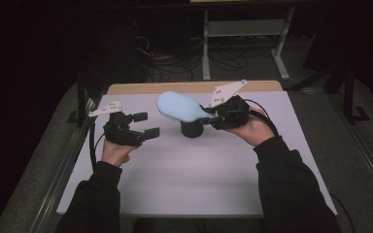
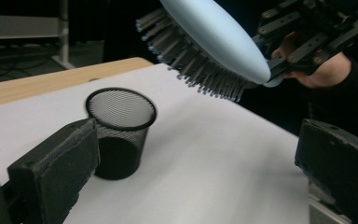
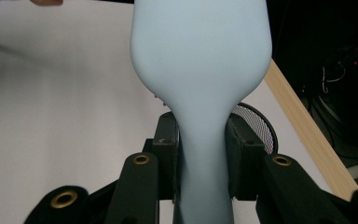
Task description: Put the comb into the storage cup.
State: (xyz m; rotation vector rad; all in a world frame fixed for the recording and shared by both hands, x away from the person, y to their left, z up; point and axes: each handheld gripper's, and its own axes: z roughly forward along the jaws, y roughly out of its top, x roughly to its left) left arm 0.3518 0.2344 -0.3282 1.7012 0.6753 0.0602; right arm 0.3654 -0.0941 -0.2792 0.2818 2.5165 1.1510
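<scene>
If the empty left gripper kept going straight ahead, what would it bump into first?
Probably the black mesh cup: it stands just ahead of the open left gripper, near its left jaw. Depth is hard to judge; the blue hairbrush hangs higher.

Hairbrush [image 1: 178, 107] above mesh cup [image 1: 192, 129] on table [image 1: 175, 179], mid-rear.

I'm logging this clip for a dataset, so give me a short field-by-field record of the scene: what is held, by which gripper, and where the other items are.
held item: pale blue oval hairbrush, bristles facing down
holder: right gripper, jaws clamped on the brush's handle
brush position: raised above the table, over and beside the black mesh cup
cup: upright on the white table, empty as far as visible
left gripper: open, holding nothing, to the left of the cup
</scene>
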